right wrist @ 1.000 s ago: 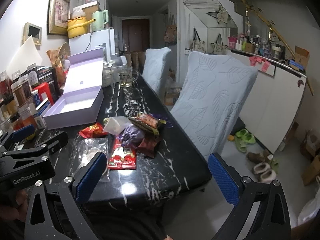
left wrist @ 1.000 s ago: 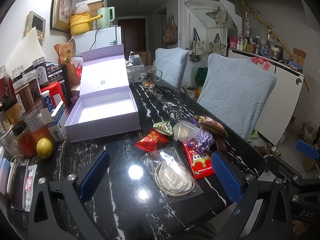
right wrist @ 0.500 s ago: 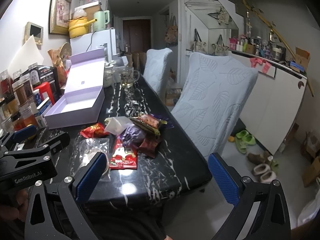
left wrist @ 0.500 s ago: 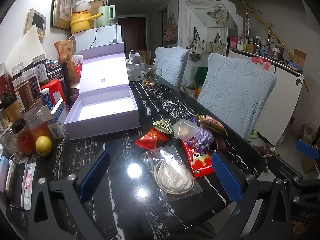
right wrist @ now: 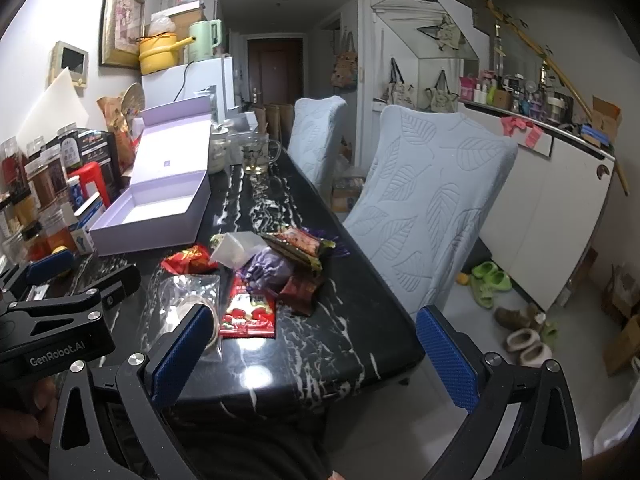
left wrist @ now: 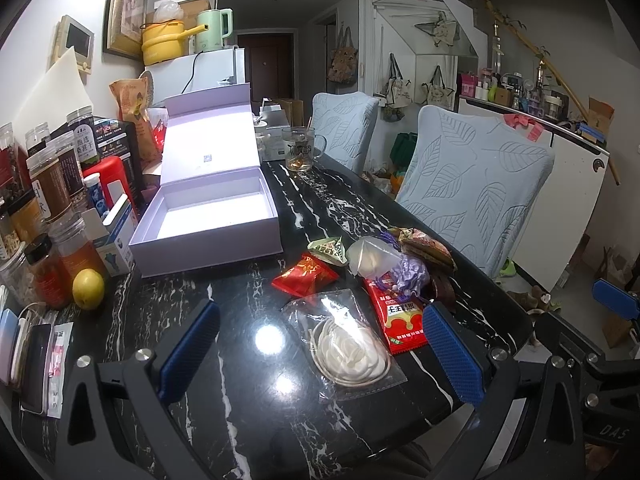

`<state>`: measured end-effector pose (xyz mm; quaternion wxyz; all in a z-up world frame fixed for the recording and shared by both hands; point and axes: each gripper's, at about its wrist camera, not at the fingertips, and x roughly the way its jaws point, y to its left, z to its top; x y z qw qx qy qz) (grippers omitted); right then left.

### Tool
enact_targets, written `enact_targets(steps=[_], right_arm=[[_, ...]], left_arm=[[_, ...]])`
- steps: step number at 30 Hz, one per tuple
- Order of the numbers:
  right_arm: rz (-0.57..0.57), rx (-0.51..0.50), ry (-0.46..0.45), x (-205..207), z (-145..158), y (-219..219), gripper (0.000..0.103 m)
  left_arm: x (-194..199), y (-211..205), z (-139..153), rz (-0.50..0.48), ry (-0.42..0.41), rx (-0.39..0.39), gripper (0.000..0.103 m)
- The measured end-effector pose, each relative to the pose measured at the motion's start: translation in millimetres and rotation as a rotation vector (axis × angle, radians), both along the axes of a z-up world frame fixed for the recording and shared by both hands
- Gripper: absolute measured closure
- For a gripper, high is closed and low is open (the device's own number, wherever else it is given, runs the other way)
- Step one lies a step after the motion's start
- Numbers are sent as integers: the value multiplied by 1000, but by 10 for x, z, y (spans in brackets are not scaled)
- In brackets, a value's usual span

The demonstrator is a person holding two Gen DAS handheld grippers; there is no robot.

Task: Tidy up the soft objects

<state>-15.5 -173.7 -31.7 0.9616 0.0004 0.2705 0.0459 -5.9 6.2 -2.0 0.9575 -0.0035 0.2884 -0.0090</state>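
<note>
Little has shifted since earlier | we hold left gripper [left wrist: 320,348] and right gripper [right wrist: 316,352] wide open, empty | snack packets [left wrist: 372,276] heaped on black marble table [left wrist: 224,400], near open lilac box [left wrist: 208,216].

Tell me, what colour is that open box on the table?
Pale lilac box; clearest in the left wrist view.

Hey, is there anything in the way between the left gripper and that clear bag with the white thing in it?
Nothing visible. The left gripper is open, and the clear bag lies flat on the table between its fingers.
</note>
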Motion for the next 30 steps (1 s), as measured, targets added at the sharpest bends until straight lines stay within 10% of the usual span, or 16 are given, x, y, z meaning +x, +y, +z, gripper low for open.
enact_targets(steps=[30], right_arm=[[35, 10, 19, 19, -127, 65, 0]], left_arm=[[17, 56, -128, 3, 19, -5, 0]])
